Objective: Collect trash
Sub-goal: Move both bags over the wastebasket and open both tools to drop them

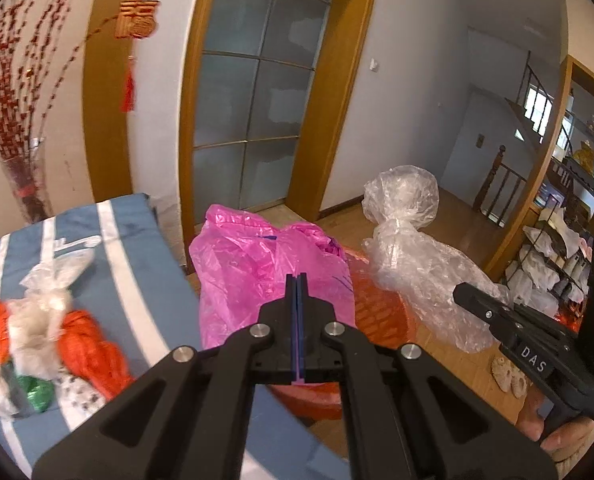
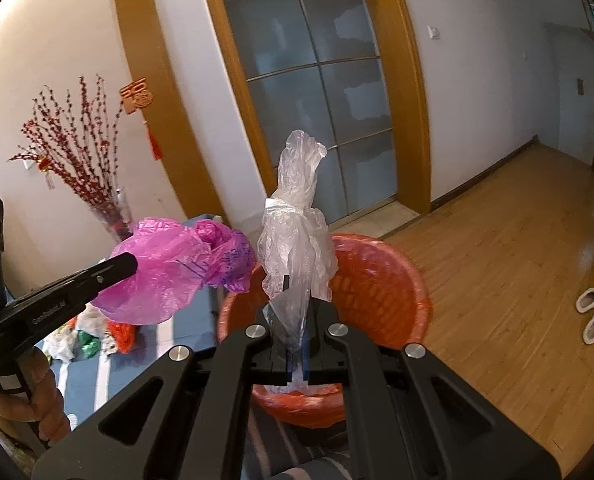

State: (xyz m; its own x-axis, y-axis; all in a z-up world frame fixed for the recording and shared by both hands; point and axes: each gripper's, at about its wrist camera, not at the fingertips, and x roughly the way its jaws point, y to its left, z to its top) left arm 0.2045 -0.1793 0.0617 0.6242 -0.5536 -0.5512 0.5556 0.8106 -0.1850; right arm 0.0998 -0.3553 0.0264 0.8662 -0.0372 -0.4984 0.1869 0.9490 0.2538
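Observation:
My left gripper (image 1: 297, 279) is shut on a pink plastic bag (image 1: 257, 264), which balloons out past the fingertips. From the right wrist view the left gripper (image 2: 131, 264) comes in at the left with the pink plastic bag (image 2: 165, 276) at its tip. My right gripper (image 2: 295, 284) is shut on a crumpled clear plastic bag (image 2: 297, 232) that stands up above the jaws. In the left wrist view the right gripper (image 1: 461, 294) holds that clear plastic bag (image 1: 413, 272) at the right. Both bags hang over an orange mesh basket (image 2: 381, 280) (image 1: 381, 308).
A pile of orange, white and green bags (image 1: 49, 328) (image 2: 93, 332) lies on a blue striped cloth (image 1: 137, 280). A vase of red branches (image 1: 21, 184) stands by the wall. Slippers (image 2: 591, 312) lie on the wooden floor; a cluttered rack (image 1: 557, 248) stands right.

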